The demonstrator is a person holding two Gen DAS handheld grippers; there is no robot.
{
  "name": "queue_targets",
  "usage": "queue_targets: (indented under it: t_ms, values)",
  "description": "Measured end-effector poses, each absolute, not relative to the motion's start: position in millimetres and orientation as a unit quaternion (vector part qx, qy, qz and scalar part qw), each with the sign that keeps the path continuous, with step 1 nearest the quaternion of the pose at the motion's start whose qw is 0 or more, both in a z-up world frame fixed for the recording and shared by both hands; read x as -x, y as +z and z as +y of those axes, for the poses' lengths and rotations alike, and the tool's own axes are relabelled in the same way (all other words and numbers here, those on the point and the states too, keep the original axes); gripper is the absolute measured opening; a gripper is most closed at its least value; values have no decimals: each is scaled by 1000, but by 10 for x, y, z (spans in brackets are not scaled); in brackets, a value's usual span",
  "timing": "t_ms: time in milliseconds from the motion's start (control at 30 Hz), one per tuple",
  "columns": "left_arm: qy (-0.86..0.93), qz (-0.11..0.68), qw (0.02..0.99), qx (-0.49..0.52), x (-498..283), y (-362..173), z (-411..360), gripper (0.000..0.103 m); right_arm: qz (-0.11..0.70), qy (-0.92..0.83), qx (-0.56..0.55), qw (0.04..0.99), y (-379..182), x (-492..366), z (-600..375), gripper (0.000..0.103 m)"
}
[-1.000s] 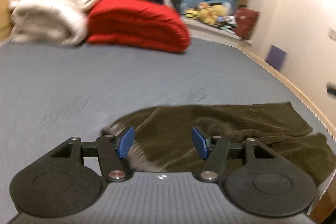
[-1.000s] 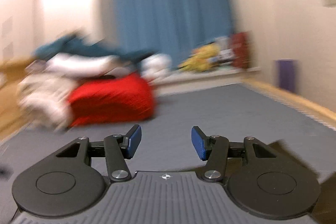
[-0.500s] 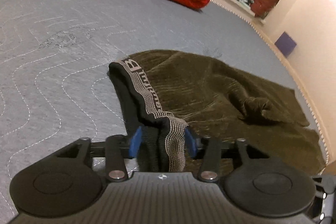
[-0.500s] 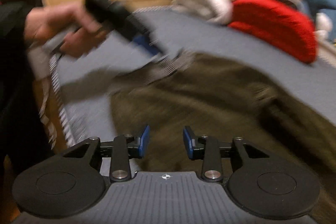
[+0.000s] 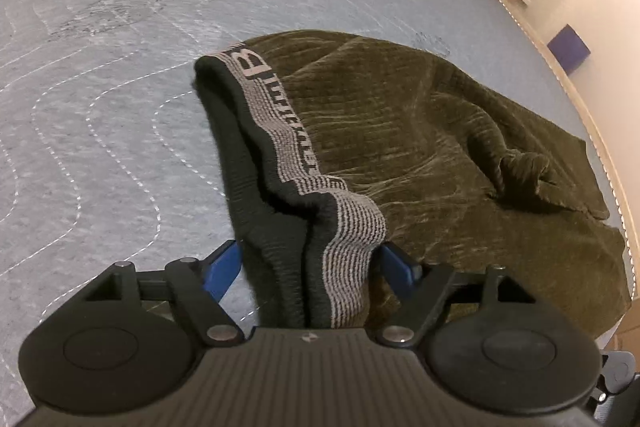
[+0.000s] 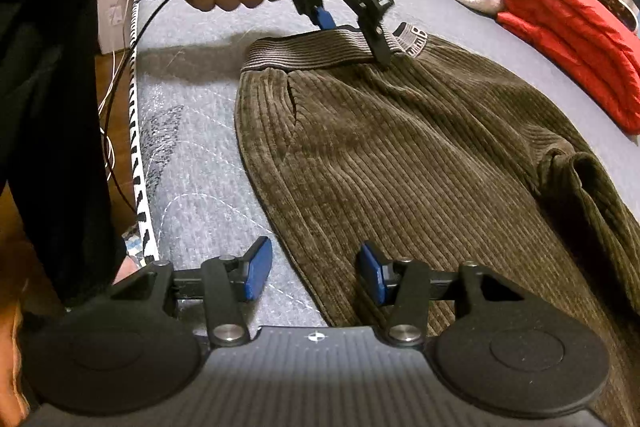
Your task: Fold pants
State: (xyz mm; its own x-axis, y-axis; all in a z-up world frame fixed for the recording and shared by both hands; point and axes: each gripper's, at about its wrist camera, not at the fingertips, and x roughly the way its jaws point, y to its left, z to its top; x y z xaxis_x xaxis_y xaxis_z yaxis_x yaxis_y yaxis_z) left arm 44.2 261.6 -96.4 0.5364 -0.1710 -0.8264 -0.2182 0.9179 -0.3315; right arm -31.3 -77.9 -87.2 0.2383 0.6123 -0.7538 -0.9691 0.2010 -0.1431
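Waistband (image 5: 320, 227) of the olive corduroy pants (image 6: 400, 167) sits bunched between the left gripper (image 5: 310, 261) pads, whose jaws have just been opening, so it looks released to lie flat on the grey mattress (image 5: 100, 107). Right gripper (image 6: 312, 269) is part open and empty, straddling the pants' near side edge, probably lining up a pinch for the fold.

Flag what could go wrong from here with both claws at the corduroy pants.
1. The left claw has just been opening; the bunched waistband stands between its pads with gaps, so it may slip free.
2. The right claw is open, straddling the pants side edge; closing could pinch the quilted bed cover too.
3. The knotted cuff may spoil a flat fold.
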Motion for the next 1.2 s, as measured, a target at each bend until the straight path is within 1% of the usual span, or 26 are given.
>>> queue_targets:
  t_ms: [33, 100, 133, 167, 200, 233, 300, 433, 467, 533, 633, 667, 700, 733, 767, 800, 833, 867, 900, 967, 1067, 1200]
  values:
    - [13, 482, 853, 201, -454, -980, 2611, 77, 282, 550, 315, 720, -878, 319, -777, 46]
    - [14, 483, 853, 195, -471, -1000, 2590, 72, 278, 558, 316, 715, -886, 339, -773, 29]
    - [14, 483, 855, 191, -464, -1001, 2582, 70, 273, 558, 319, 716, -895, 349, -762, 24]
    - [13, 482, 856, 186, -456, -997, 2574, 66, 271, 559, 322, 714, -886, 355, -771, 21]
    - [13, 482, 857, 182, -443, -991, 2571, 58, 268, 563, 322, 712, -878, 359, -779, 19]
    - [13, 481, 858, 180, -428, -982, 2574, 54, 266, 565, 323, 711, -867, 358, -784, 18]
    - [10, 471, 862, 188, -369, -895, 2612, 43, 261, 566, 321, 713, -836, 372, -783, 15]
    - [9, 430, 879, 208, -158, -550, 2739, 34, 236, 584, 325, 705, -698, 501, -777, 13]
    - [5, 424, 881, 211, -94, -483, 2767, 20, 229, 595, 322, 699, -647, 539, -777, 13]
    - [10, 431, 878, 207, 25, -435, 2799, 21, 218, 622, 307, 687, -522, 612, -805, 12]
    - [8, 499, 851, 165, 12, -683, 2705, 24, 232, 636, 310, 668, -549, 646, -793, 13]
    - [13, 517, 843, 147, -11, -757, 2664, 29, 241, 633, 324, 661, -619, 650, -776, 13]
    - [22, 525, 840, 136, -24, -794, 2644, 37, 251, 631, 337, 652, -683, 657, -764, 14]
    - [26, 525, 840, 136, -25, -787, 2653, 39, 258, 632, 347, 644, -721, 664, -760, 14]
    - [26, 514, 845, 145, -16, -742, 2681, 40, 254, 632, 349, 643, -713, 669, -772, 16]
    - [29, 501, 851, 153, 1, -687, 2717, 48, 256, 632, 342, 647, -665, 645, -786, 17]
    - [35, 487, 858, 157, 17, -623, 2746, 52, 259, 634, 324, 653, -592, 596, -809, 18]
    - [40, 475, 865, 157, 29, -582, 2735, 61, 261, 634, 297, 664, -509, 530, -847, 24]
    - [50, 458, 874, 155, 33, -529, 2744, 67, 259, 630, 265, 682, -408, 441, -898, 34]
    - [69, 425, 889, 153, 8, -436, 2780, 68, 262, 613, 219, 712, -295, 293, -965, 44]
    - [76, 394, 894, 200, -66, -373, 2956, 69, 284, 579, 186, 741, -306, 114, -984, 45]
    - [94, 384, 887, 241, -288, -439, 3164, 69, 301, 544, 227, 749, -472, 72, -912, 45]
